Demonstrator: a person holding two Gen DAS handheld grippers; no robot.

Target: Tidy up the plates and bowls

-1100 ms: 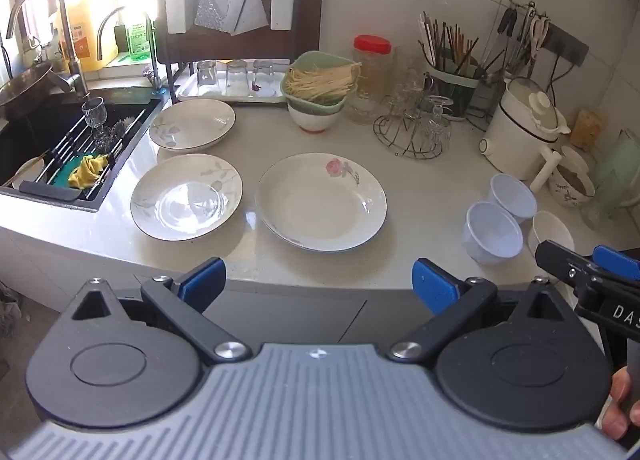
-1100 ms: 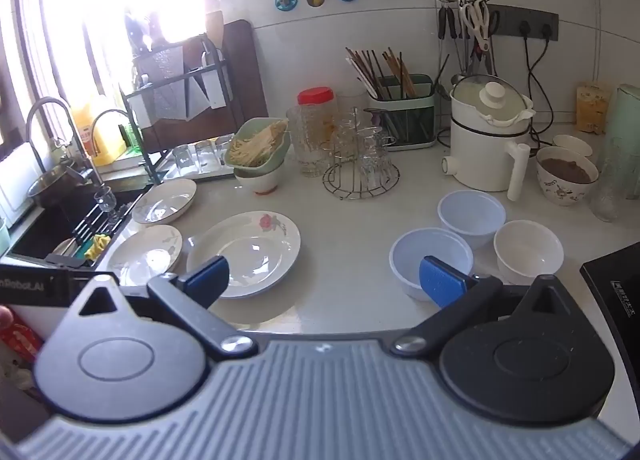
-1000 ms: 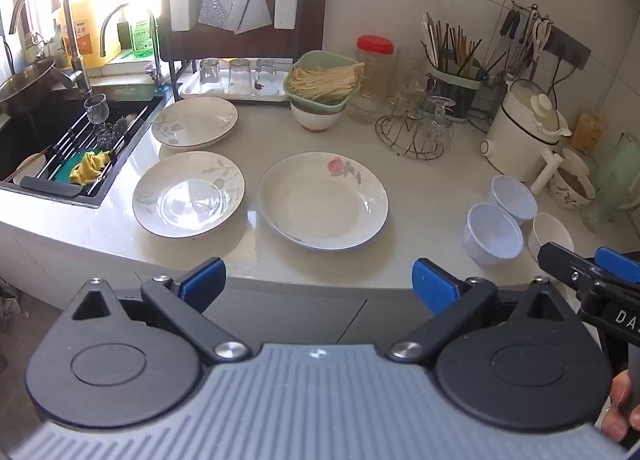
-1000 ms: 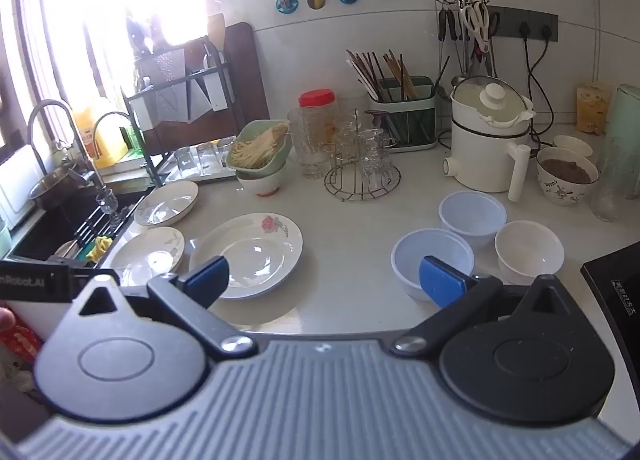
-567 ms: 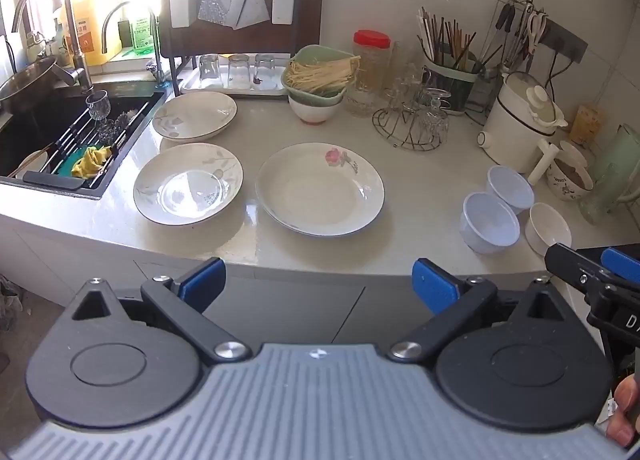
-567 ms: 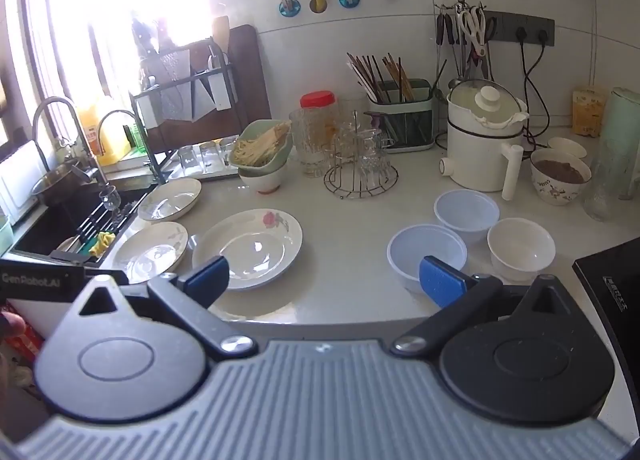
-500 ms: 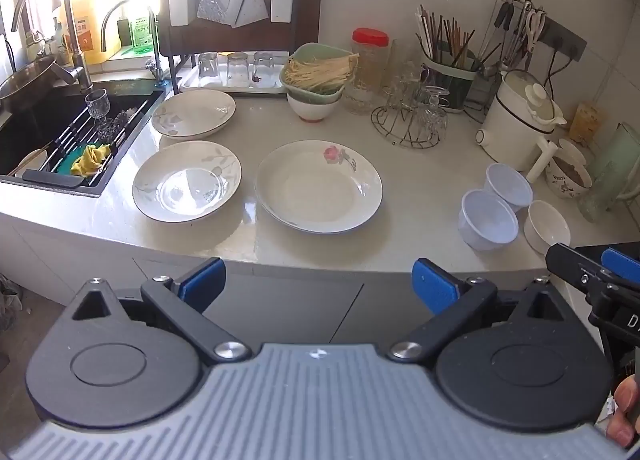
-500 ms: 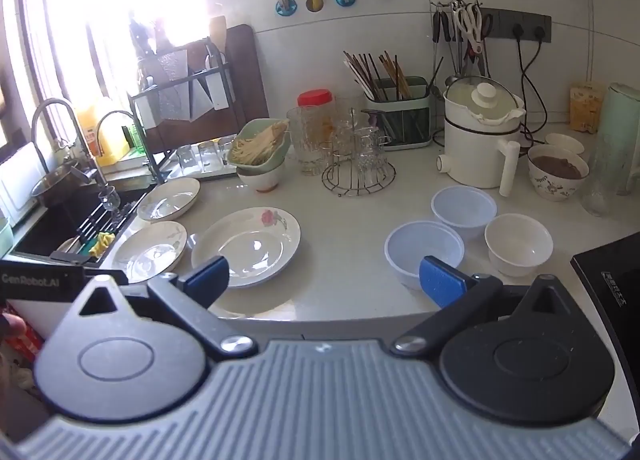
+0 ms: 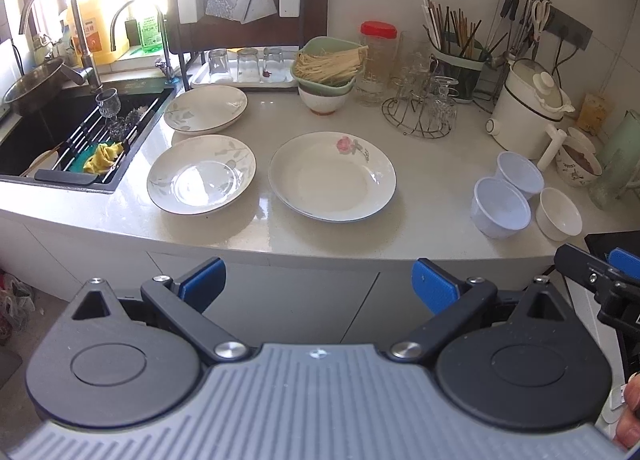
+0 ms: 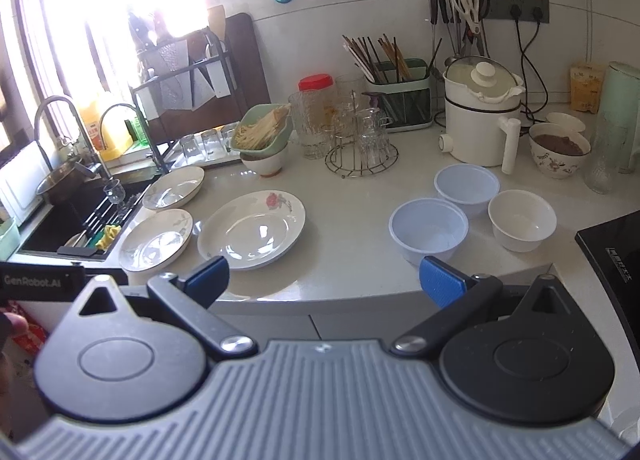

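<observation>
Three plates lie on the white counter: a large rose plate (image 9: 332, 176) (image 10: 253, 229), a leaf plate (image 9: 201, 173) (image 10: 157, 240) to its left, and another leaf plate (image 9: 205, 108) (image 10: 174, 186) behind that. Two pale blue bowls (image 9: 500, 207) (image 10: 428, 229), (image 9: 519, 173) (image 10: 466, 184) and a small white bowl (image 9: 559, 214) (image 10: 521, 219) stand at the right. My left gripper (image 9: 318, 280) is open and empty, held off the counter's front edge. My right gripper (image 10: 324, 280) is open and empty, before the edge near the blue bowls.
A sink (image 9: 60, 132) with a rack and cloth is at the left. A dish rack (image 9: 244, 20), glasses, a green noodle bowl (image 9: 326, 68), a jar, a wire glass stand (image 9: 420, 116), a chopstick holder, a white cooker (image 9: 528, 112) and a filled patterned bowl (image 10: 558, 154) line the back. A black hob (image 10: 616, 248) sits at the right.
Both grippers have drawn back a little from the counter, so plates and bowls sit higher in view. Nothing on the counter has moved. Both stay open.
</observation>
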